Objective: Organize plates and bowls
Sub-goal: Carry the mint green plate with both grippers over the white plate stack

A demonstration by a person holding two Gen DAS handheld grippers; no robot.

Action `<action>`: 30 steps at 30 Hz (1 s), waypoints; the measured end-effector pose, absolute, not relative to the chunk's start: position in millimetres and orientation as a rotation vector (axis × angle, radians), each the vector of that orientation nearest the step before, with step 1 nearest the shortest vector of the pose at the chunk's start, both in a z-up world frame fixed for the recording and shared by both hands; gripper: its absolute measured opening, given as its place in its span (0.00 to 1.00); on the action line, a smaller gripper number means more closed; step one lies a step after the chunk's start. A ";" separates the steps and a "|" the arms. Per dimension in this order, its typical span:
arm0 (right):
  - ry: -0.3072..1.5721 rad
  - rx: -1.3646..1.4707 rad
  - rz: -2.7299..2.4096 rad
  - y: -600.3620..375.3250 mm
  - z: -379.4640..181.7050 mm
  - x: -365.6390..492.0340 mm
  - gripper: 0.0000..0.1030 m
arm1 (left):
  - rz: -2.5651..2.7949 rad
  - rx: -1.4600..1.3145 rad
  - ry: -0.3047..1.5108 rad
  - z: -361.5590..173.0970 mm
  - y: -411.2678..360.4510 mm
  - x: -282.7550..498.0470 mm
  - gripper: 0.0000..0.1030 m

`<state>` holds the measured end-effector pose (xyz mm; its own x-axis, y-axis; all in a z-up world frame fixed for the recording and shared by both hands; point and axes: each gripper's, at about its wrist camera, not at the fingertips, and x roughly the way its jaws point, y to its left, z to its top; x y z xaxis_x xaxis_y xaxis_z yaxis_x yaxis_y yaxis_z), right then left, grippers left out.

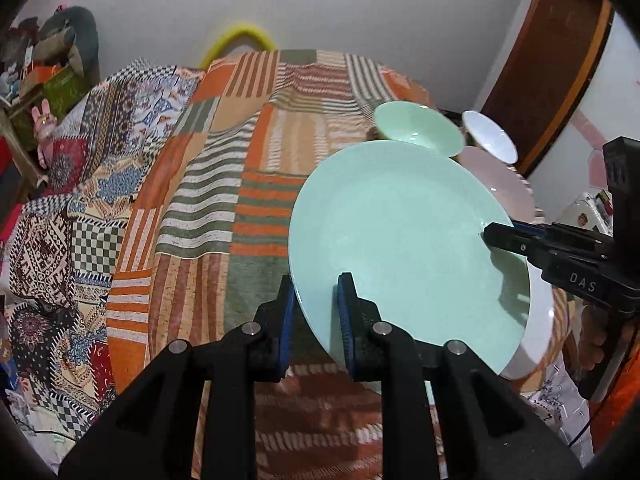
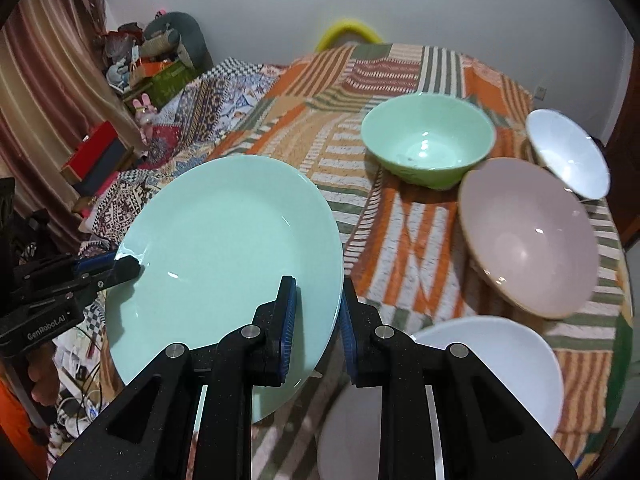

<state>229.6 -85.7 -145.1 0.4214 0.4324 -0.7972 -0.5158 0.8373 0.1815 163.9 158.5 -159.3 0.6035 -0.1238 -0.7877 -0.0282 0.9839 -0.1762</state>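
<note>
We are carrying the mint plate [image 2: 224,256] between us, the left gripper [image 1: 316,316] clamped on one rim and the right gripper [image 2: 318,320] clamped on the opposite rim, above the quilted bed [image 2: 400,240]. We should be keeping both grippers level so the plate clears the white plate [image 2: 500,360] just below the right gripper.

Mint-green plate [image 2: 224,248]: held tilted, opposite rims clamped in both tools. Green bowl [image 2: 428,140], pink bowl [image 2: 528,236], small white bowl [image 2: 568,152]: set ahead-right of the right tool. White plate [image 2: 500,364]: beneath that tool.

White wall [image 2: 440,4], patchwork bedcover [image 1: 248,128], maybe curtain [image 2: 44,92].
</note>
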 end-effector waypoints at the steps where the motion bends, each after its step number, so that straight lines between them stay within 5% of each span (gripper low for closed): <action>1: 0.959 -0.091 0.593 -89.4 -142.3 226.7 0.19 | -0.059 -0.176 0.918 -155.8 154.4 160.7 0.18; 30: 0.884 0.032 0.447 -213.4 -132.1 164.8 0.19 | -0.192 -0.085 0.955 -151.9 27.3 140.5 0.18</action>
<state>164.8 -213.4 -132.1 0.5487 0.3902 -0.7393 -0.3638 0.9077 0.2091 140.5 27.3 -151.9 0.5622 -0.2003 -0.8024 0.1256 0.9796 -0.1566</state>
